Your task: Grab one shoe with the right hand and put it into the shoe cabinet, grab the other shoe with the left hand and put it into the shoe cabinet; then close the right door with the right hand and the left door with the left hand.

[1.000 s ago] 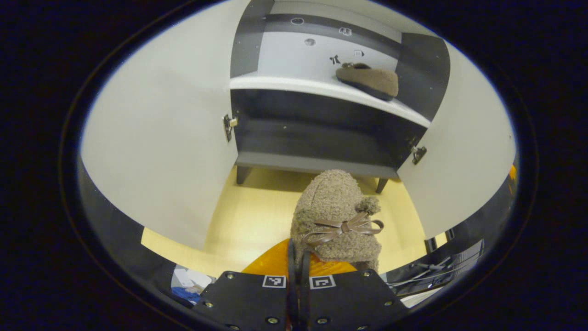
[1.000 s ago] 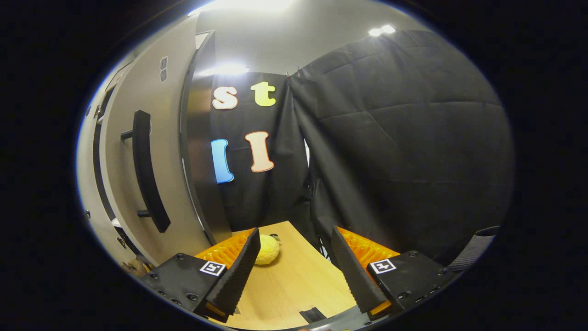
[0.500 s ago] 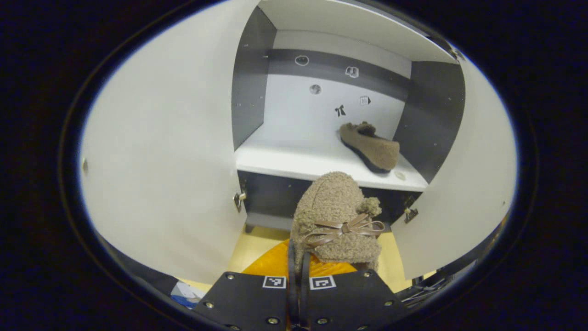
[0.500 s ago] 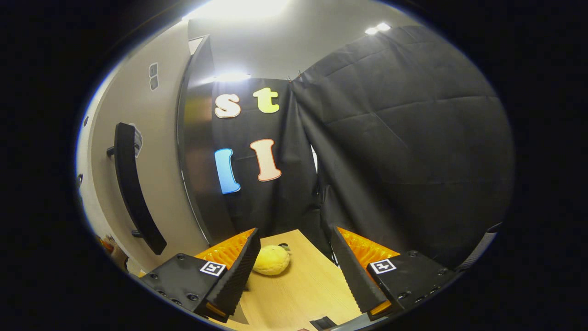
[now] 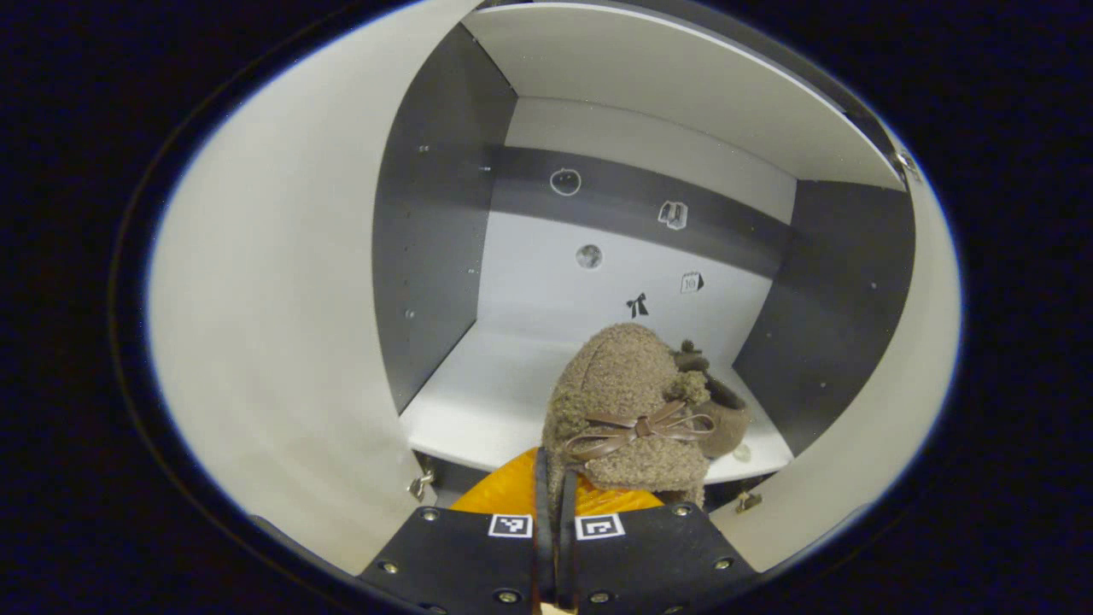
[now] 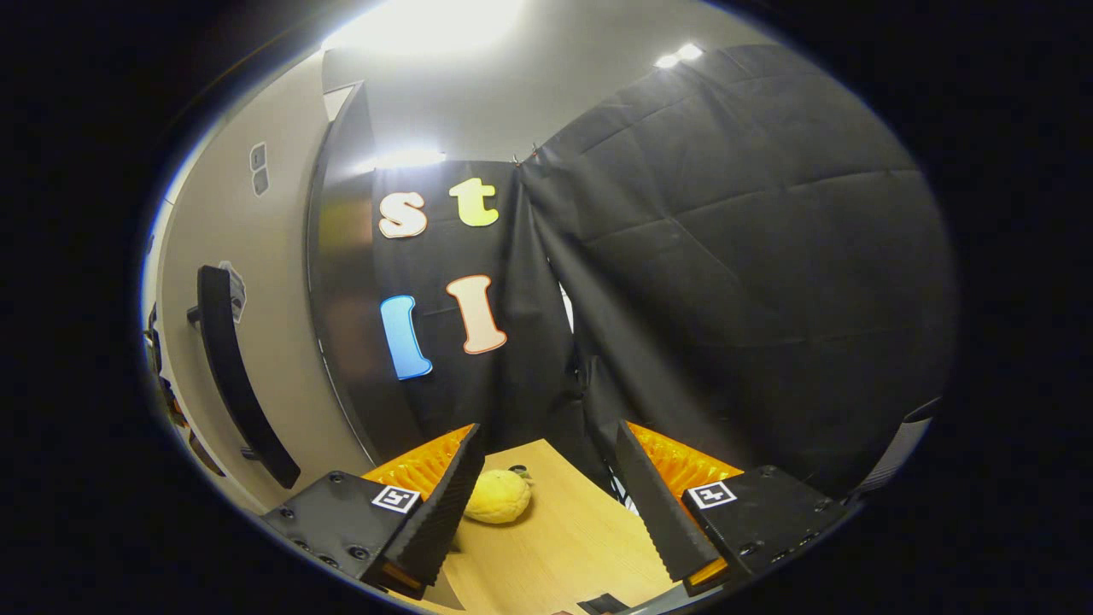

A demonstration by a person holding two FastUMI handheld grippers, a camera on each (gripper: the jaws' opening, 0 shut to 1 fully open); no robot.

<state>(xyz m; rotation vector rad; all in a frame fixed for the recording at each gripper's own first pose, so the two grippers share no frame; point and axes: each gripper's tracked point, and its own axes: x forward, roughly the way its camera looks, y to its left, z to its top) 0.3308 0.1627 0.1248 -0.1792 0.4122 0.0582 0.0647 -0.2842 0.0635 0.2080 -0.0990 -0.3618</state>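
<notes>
i see the shoe cabinet [image 5: 649, 102] standing wide open ahead in the left gripper view, its pale left door [image 5: 273, 342] swung out at left and the right door [image 5: 862, 478] swung out at right. the white shelf [image 5: 478, 410] sits between the dark side walls. in the right gripper view a pale door with a long black handle [image 6: 235, 376] stands at far left, and i take it for the right door's outer face, though the warped edge leaves me unsure. my left gripper [image 5: 553, 478] is pinched together on the heel of a fuzzy brown slipper [image 5: 628, 401] with a leather bow [image 5: 636, 427], held up at the front edge of the shelf. the other slipper [image 5: 721, 414] lies on the shelf at far right, mostly hidden behind the held one. my right gripper [image 6: 546, 487] has its fingers spread wide with nothing between them, above a wooden tabletop [image 6: 564, 547]. a small yellow plush toy [image 6: 497, 497] lies on that wood just beside the gripper's left finger.
</notes>
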